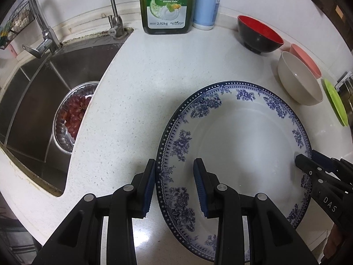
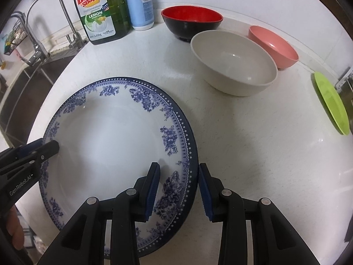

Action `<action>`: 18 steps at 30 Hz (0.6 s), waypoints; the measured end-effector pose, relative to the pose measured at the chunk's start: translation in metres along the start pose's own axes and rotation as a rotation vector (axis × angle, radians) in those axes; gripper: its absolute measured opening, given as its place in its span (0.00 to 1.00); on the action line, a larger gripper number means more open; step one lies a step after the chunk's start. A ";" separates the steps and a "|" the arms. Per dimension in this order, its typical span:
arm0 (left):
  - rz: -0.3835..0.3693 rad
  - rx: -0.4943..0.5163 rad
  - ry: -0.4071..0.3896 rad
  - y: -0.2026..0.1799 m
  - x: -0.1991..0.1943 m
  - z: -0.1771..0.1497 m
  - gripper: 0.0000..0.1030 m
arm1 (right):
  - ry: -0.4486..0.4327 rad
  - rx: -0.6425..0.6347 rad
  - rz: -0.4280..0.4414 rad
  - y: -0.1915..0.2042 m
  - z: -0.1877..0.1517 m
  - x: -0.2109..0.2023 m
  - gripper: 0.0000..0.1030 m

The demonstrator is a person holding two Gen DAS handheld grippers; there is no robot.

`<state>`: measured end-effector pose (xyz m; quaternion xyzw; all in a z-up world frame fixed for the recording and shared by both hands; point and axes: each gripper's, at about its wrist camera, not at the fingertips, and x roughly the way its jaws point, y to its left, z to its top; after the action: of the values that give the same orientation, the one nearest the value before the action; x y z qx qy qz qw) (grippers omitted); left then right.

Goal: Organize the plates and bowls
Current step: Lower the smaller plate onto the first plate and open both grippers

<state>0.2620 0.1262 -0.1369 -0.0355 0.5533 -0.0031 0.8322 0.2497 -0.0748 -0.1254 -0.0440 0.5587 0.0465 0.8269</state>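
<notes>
Grippers [image 1: 175, 185] [image 2: 178, 185] astride flat, face-up plate [image 1: 242, 137]

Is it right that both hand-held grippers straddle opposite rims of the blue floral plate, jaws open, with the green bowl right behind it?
Not quite: the bowl right behind the blue floral plate is the beige bowl, as the right wrist view shows. The rest holds: left hand-held gripper and right hand-held gripper straddle opposite rims, jaws open.
</notes>
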 end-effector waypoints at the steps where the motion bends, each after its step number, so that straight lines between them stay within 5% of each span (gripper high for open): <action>1: 0.001 0.000 0.000 0.000 0.000 0.000 0.33 | 0.004 0.001 0.001 0.001 0.000 0.001 0.35; 10: 0.001 0.008 0.001 0.000 0.000 0.000 0.36 | 0.008 -0.007 0.004 0.002 -0.001 0.006 0.36; 13: 0.009 0.022 -0.018 -0.001 -0.004 0.000 0.48 | -0.003 0.007 0.024 -0.001 0.000 0.004 0.46; 18: 0.037 0.075 -0.095 -0.011 -0.022 0.001 0.64 | -0.043 0.021 0.047 -0.007 -0.002 -0.008 0.47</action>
<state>0.2545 0.1163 -0.1156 0.0057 0.5131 -0.0067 0.8583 0.2460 -0.0824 -0.1183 -0.0213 0.5420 0.0609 0.8379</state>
